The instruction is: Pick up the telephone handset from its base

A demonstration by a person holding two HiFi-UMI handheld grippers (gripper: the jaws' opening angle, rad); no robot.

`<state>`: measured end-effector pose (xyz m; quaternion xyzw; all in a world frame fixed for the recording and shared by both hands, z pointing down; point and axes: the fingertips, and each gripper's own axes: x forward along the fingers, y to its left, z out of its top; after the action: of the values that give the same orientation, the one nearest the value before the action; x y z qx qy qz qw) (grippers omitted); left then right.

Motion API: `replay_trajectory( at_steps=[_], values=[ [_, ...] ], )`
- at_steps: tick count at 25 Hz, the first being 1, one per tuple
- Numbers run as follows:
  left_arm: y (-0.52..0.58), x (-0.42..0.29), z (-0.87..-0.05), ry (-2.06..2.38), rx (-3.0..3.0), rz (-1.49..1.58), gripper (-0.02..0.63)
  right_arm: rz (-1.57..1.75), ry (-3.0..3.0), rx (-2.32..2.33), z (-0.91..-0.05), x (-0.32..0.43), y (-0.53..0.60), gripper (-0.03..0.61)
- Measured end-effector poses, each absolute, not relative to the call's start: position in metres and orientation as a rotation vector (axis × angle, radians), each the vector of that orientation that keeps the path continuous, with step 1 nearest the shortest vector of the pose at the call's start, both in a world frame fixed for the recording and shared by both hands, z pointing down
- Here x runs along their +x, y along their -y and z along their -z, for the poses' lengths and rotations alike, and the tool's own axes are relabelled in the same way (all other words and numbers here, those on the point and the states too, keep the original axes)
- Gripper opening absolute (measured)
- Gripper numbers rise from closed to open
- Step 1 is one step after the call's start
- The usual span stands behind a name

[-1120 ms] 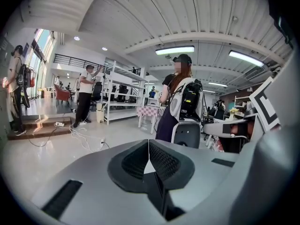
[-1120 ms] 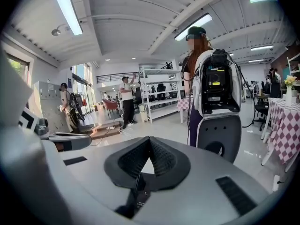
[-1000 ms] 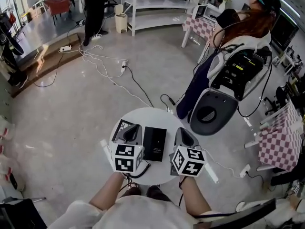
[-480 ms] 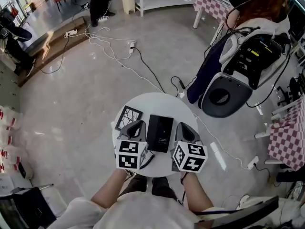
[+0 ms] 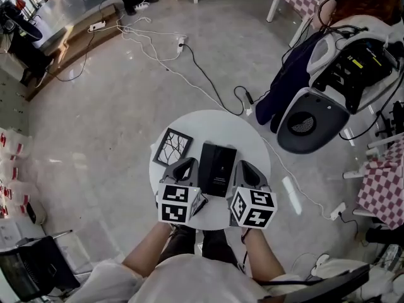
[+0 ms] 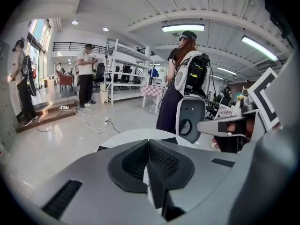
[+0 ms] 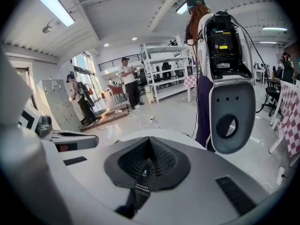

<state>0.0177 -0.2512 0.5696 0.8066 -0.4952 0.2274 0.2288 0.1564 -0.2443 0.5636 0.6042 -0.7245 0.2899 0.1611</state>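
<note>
Black telephone [image 5: 218,168] lies in the middle of the round white bench [image 5: 208,122], between left gripper [image 5: 184,166] and right gripper [image 5: 244,168], just beside each. Fingers of both grippers are pressed together, holding nothing.

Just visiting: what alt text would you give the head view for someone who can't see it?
Seen from above, a person holds the left gripper and the right gripper over a round white table, one on each side of a black telephone. A black patterned square mat lies on the table left of the telephone.
</note>
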Motion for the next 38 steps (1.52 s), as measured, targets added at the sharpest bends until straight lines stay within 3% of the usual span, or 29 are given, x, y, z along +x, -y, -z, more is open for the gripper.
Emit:
replay_trajectory(
  at_steps=[31,38],
  values=[
    [0.214,0.028,-0.640,1.150,2.124,-0.682,0.025,-0.914,1.944,1.706,-0.610,0.171,0.207,0.025],
    [0.215,0.026,-0.644,1.164,2.102,-0.645,0.106,-0.925,1.932,1.709,-0.613,0.175,0.204,0.025]
  ],
)
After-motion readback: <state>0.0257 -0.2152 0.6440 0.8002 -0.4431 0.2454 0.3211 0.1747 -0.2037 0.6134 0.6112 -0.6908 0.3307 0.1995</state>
